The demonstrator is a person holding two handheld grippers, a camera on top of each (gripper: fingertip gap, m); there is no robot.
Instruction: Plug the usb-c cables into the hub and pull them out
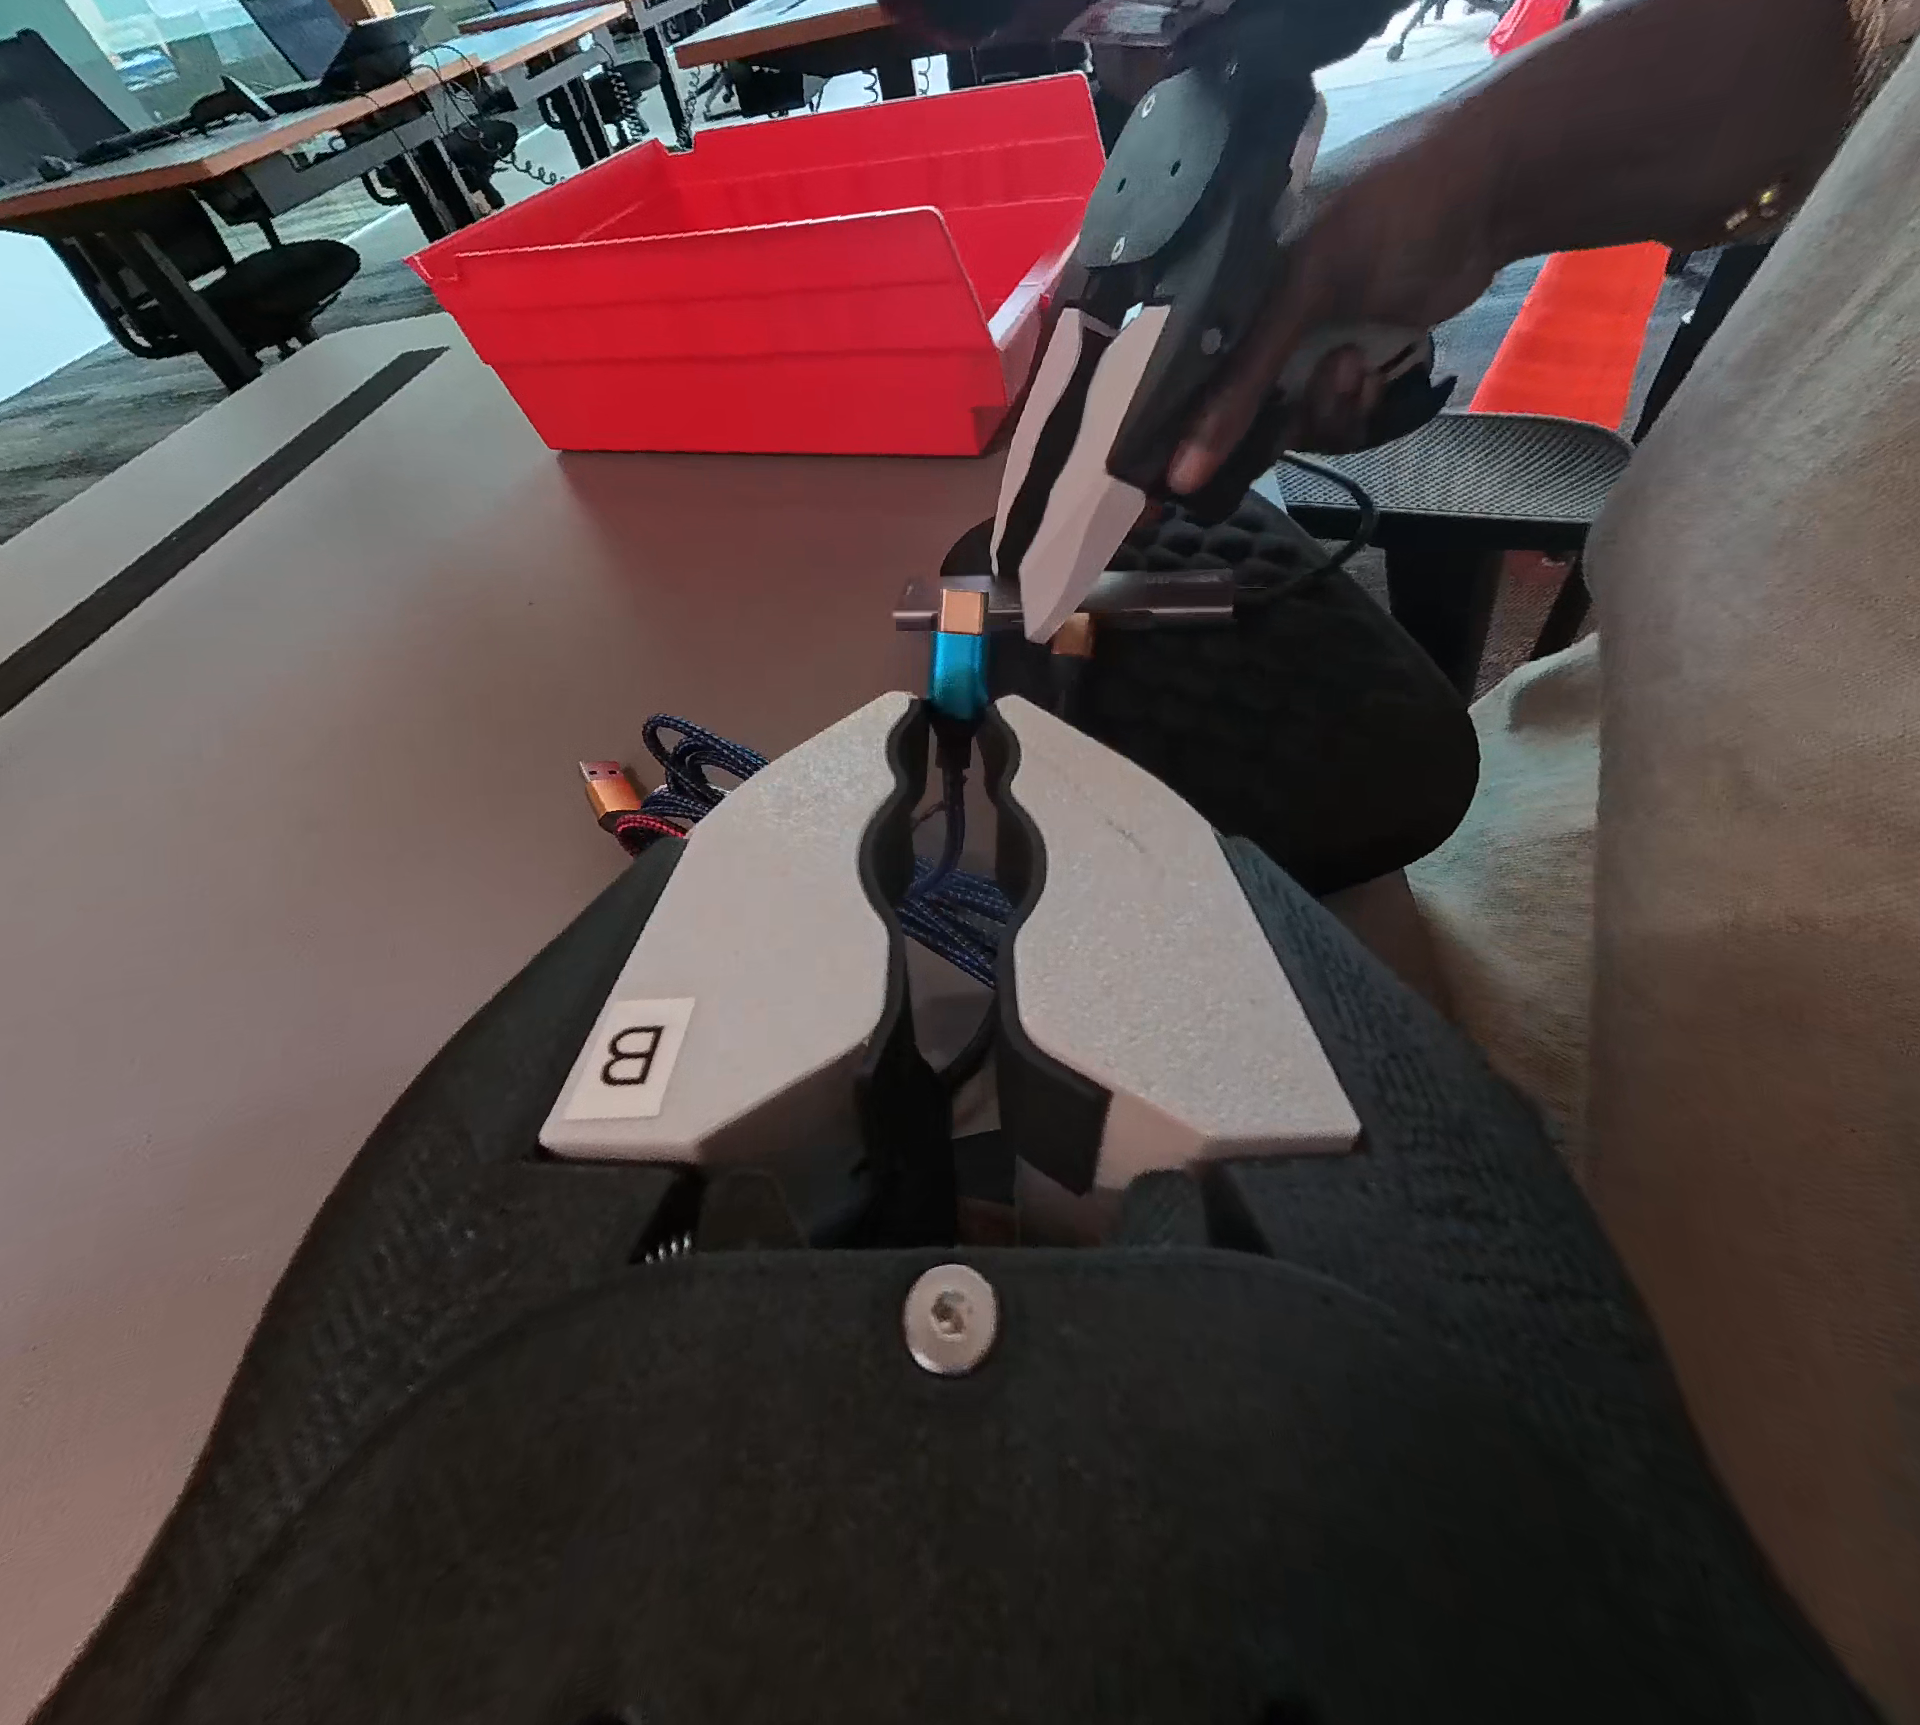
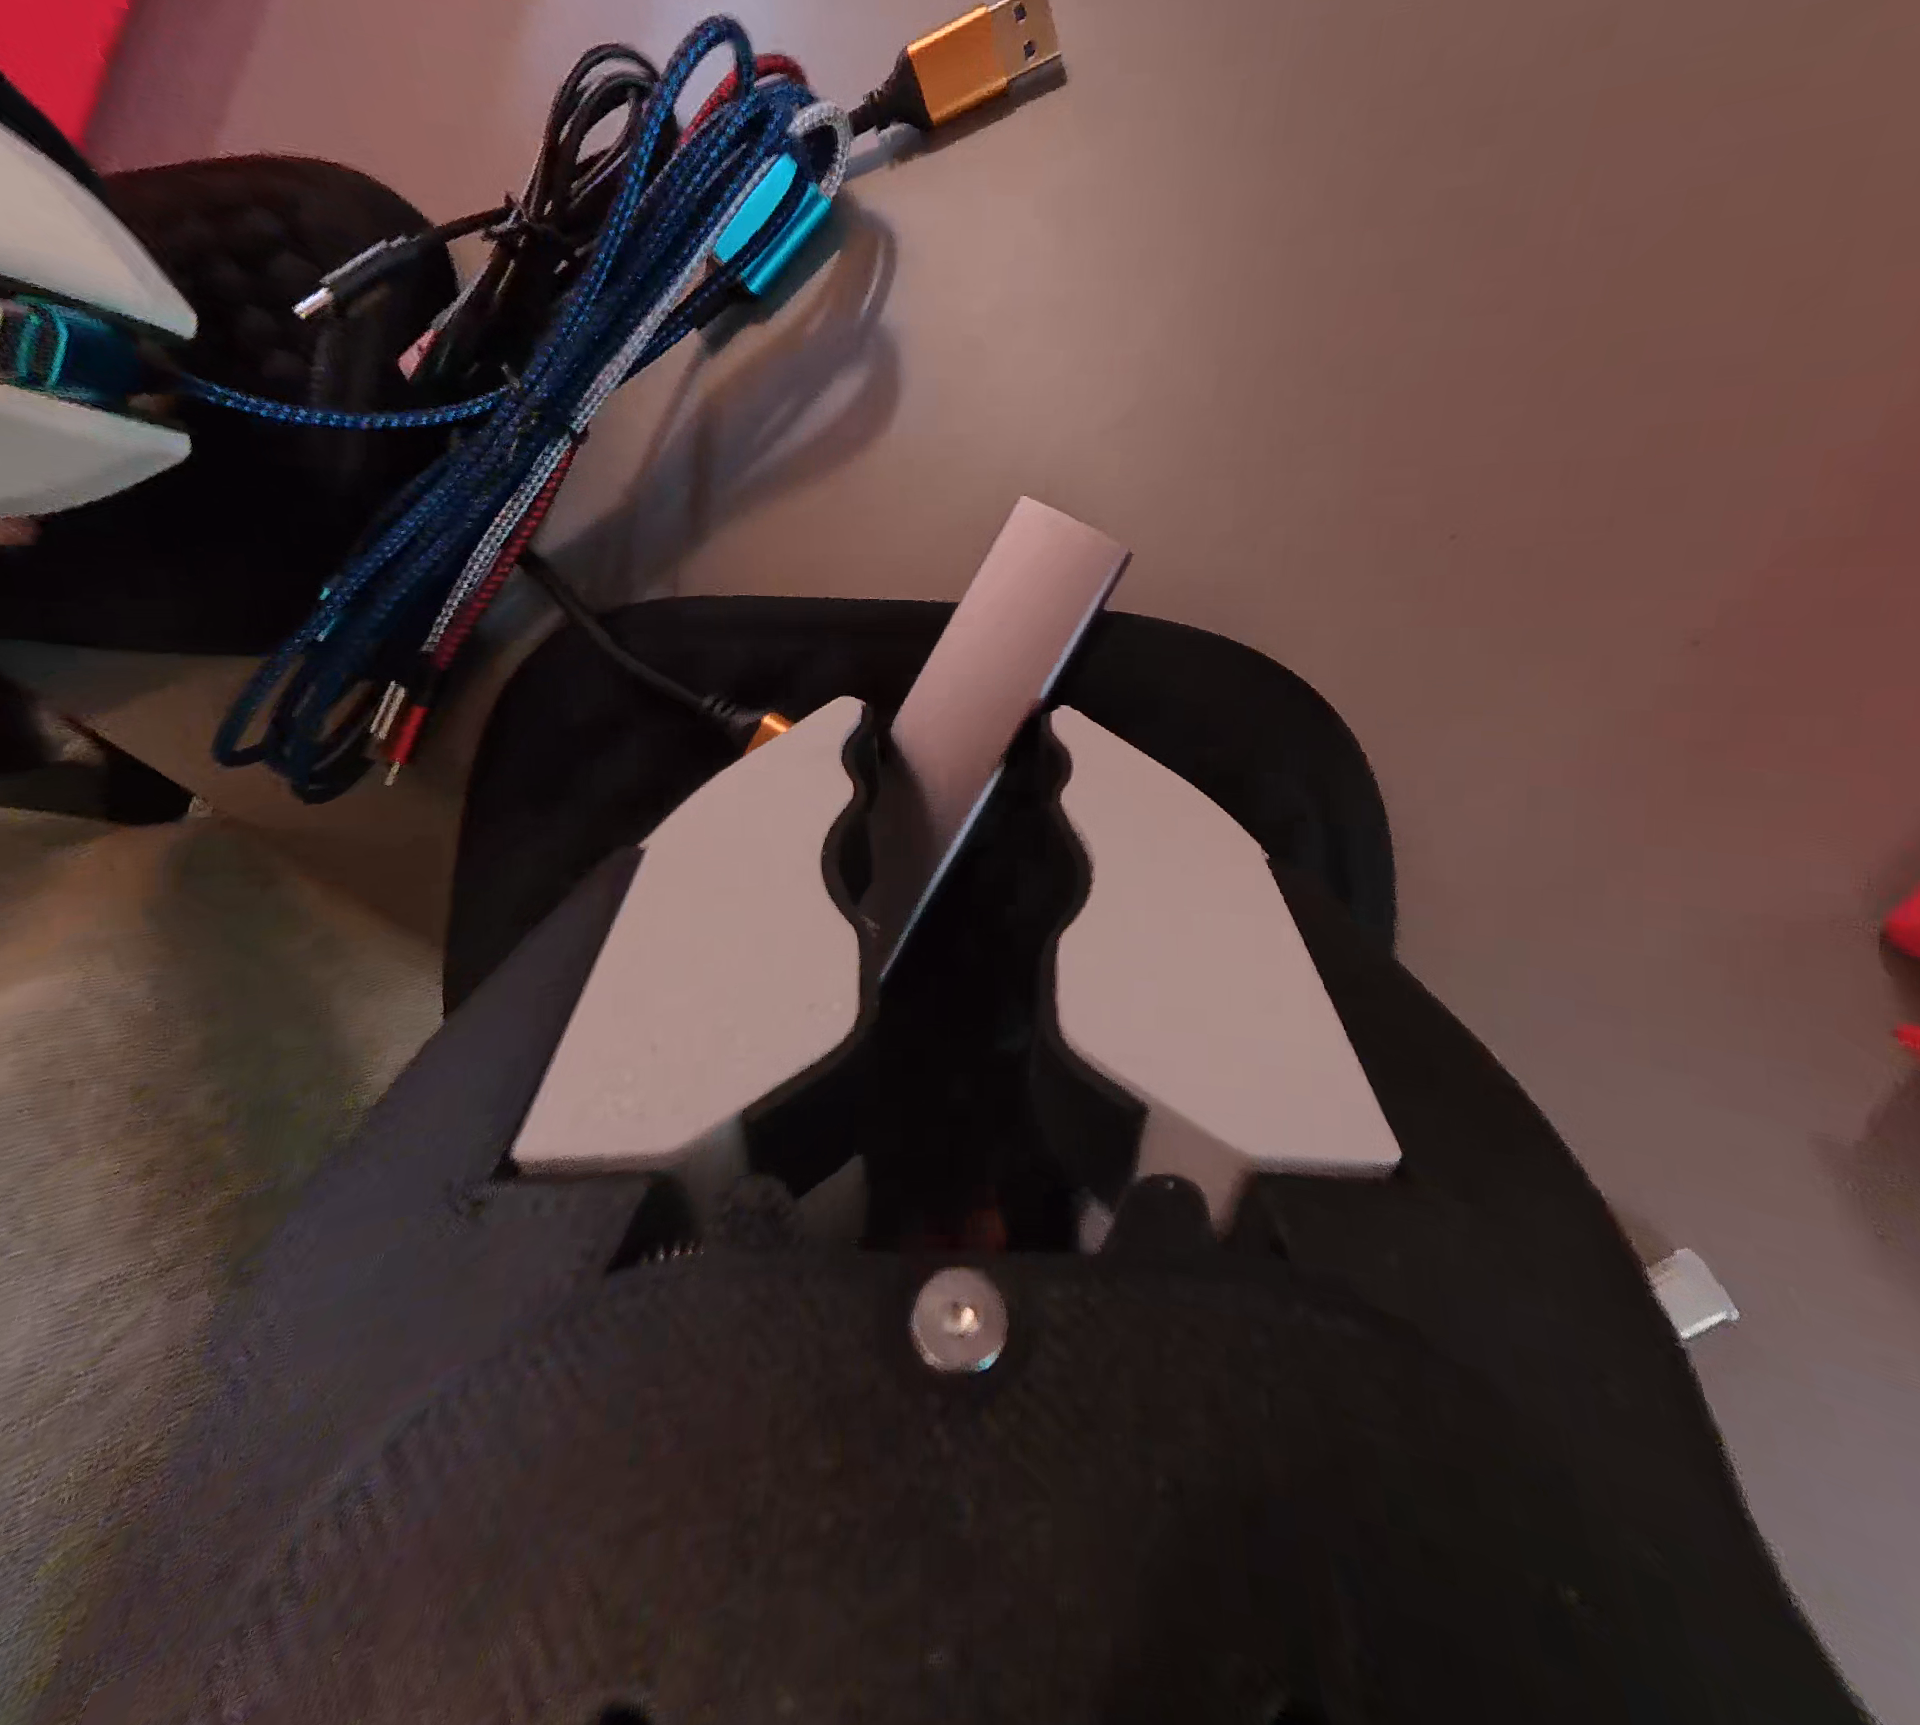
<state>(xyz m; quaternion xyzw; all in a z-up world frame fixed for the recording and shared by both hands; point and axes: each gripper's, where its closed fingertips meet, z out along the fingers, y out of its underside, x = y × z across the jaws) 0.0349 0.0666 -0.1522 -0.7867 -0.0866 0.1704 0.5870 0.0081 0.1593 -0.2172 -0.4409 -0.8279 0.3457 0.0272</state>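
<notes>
My left gripper (image 1: 956, 711) is shut on a blue USB-C plug (image 1: 958, 673). The plug's metal tip lies against the near side of the grey hub (image 1: 1153, 597), at its left end. I cannot tell whether it is seated. My right gripper (image 2: 956, 719) is shut on the hub (image 2: 1013, 626) and holds it over a black padded case (image 2: 1247, 699); it also shows from above in the left wrist view (image 1: 1023, 595). An orange plug (image 2: 769, 728) sits at the hub's side. The left gripper (image 2: 156, 387) shows at the left edge of the right wrist view.
A bundle of braided cables (image 2: 582, 387) lies left of the hub, with an orange USB-A plug (image 2: 982, 54) and a blue plug (image 2: 774, 231). A red bin (image 1: 769, 304) stands farther back on the brown table (image 1: 312, 844). A person's body fills the right side.
</notes>
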